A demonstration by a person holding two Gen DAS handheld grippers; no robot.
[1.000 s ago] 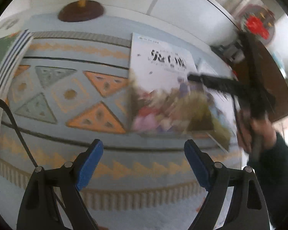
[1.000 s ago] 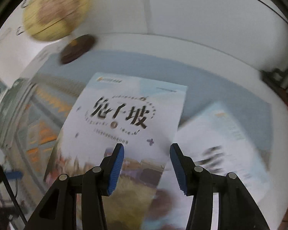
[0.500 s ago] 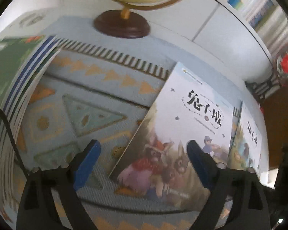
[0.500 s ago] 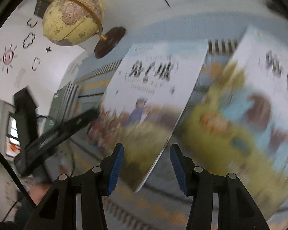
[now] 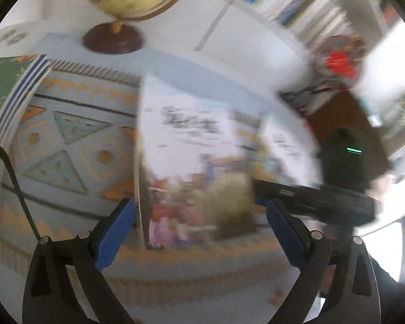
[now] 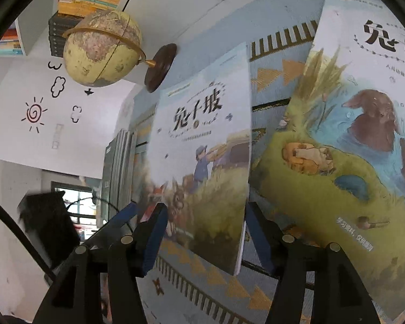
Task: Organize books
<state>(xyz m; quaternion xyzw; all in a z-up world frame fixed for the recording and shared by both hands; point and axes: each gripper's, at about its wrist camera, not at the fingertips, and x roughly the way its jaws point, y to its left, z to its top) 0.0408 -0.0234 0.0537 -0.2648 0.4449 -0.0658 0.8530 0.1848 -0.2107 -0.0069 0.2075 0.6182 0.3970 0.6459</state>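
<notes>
Several books already sit in the stack (image 6: 118,167) at the patterned cloth's (image 6: 272,81) left. The right claw (image 6: 202,232), jaws just widening, straddles a picture book (image 6: 202,145) unpinched; the left claw (image 5: 199,232) gapes empty. A second picture book (image 6: 351,124) lies loose beside it.

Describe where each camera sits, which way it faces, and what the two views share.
Left wrist: on the left gripper, angled down at the patterned cloth; the right gripper and a sleeve show.
Right wrist: on the right gripper, rolled, facing two picture books; the left gripper's finger shows.
Shared: globe, nearer book, book stack.
</notes>
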